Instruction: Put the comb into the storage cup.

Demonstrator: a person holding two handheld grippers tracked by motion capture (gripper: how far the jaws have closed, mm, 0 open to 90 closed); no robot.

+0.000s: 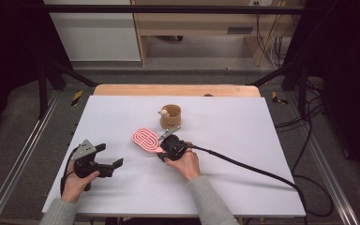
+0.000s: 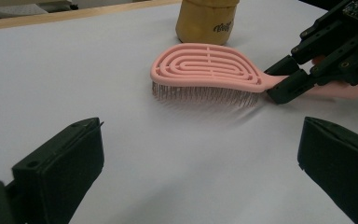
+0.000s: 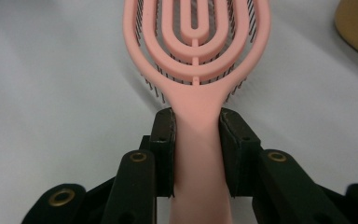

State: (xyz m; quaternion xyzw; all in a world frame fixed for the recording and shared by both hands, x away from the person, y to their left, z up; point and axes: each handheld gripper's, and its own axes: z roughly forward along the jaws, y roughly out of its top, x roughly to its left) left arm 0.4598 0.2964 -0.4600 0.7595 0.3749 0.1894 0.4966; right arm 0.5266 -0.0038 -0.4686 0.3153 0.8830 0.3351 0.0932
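The right tool (image 3: 196,154) is clamping the brush (image 3: 196,56) handle at frame centre, lift pending, while the left tool (image 2: 200,172) is idling wide open.

The tabletop (image 1: 243,178) is a white sheet over a wooden board; a strip of the wood shows at the far edge, at 12 o'clock. Two things lie directly on it. A pink brush (image 1: 146,139) lies near the middle with its bristles down on the white surface, and its handle points toward 4 o'clock. A brown cup (image 1: 170,117) stands upright just beyond the brush, at about 1 o'clock from it, close but apart.
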